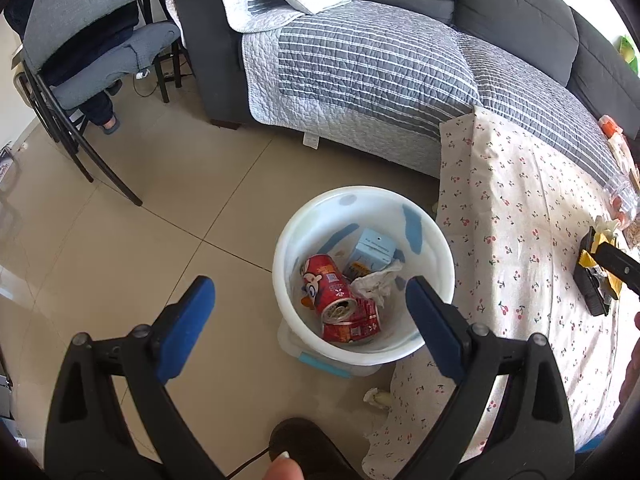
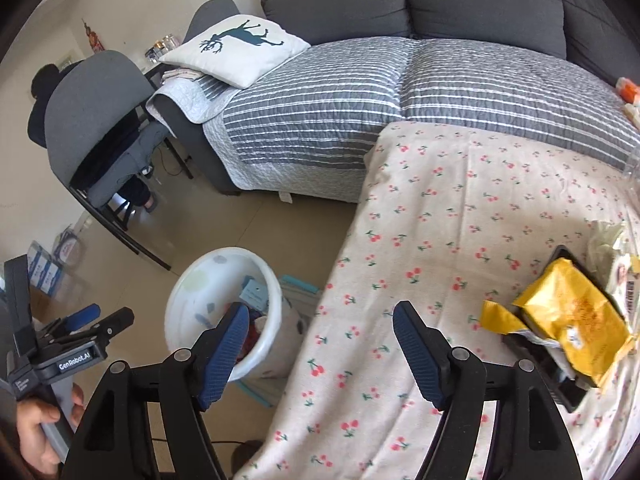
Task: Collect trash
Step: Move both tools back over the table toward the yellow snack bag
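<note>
Two released hand-held grippers over a white bucket beside a cloth-covered desk.

The left hand-held gripper (image 1: 310, 300) hangs above the bucket (image 1: 440, 248), jaws wide apart and empty. Inside the bucket lie two red cans (image 1: 332, 292), a crumpled tissue (image 1: 378, 280) and a pale blue carton (image 1: 374, 248). The bucket stands on the floor (image 1: 160, 240), just beside the left edge of the desk (image 2: 440, 240), whose cloth bears a cherry print. The right hand-held gripper (image 2: 318, 316) hovers above the desk's left edge, jaws likewise apart and empty. To the right of the bucket, on the desk, a yellow wrapper (image 2: 568, 316) rests on a black tray (image 2: 560, 384). Behind the bucket stands a grey sofa (image 1: 400, 60).
</note>
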Tool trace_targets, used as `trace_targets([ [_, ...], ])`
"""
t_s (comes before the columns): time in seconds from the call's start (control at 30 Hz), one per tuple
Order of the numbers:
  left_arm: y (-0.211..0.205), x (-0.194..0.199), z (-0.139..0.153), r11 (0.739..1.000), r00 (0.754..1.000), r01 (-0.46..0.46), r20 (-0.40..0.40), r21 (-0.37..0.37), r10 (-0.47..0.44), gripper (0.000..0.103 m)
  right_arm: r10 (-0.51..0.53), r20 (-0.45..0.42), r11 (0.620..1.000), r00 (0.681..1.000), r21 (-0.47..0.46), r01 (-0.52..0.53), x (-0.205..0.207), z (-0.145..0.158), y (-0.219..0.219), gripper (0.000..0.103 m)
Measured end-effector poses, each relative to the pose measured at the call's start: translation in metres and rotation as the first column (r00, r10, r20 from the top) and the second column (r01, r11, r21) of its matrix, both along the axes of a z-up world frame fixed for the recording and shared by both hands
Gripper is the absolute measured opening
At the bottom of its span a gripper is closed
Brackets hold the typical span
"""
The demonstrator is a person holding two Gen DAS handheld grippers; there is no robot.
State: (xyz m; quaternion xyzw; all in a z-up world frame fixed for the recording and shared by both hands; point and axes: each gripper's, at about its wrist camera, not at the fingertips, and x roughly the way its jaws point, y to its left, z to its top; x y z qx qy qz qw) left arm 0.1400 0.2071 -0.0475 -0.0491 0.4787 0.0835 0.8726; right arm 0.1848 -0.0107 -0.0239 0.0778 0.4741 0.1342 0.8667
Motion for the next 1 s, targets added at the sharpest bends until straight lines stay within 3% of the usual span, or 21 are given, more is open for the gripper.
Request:
trace_targets([
  [0.4,-0.072,0.008,0.007,0.993,0.993,0.12,-0.004,0.007,-0.12,0.096,-0.151,0.014,0.981,0.988,-0.118,0.151,-0.044,0.031,-0.127,0.081],
  [0.63,-0.132,0.018,0.008,0.978,0.978,0.208,-0.023,0.003,-0.208,0.096,-0.277,-0.013,0.956,0.961,-0.106,0.274,-0.059,0.013,-0.196,0.081],
  [0.77,-0.172,0.027,0.007,0.963,0.962,0.269,-0.036,-0.005,-0.269,0.096,-0.361,-0.104,0.93,0.927,-0.111,0.35,-0.059,-0.005,-0.227,0.081],
  [1.0,-0.243,0.046,0.006,0.933,0.935,0.352,-0.021,-0.075,-0.354,0.096,-0.393,-0.141,0.917,0.909,-0.135,0.376,-0.063,-0.01,-0.253,0.081],
])
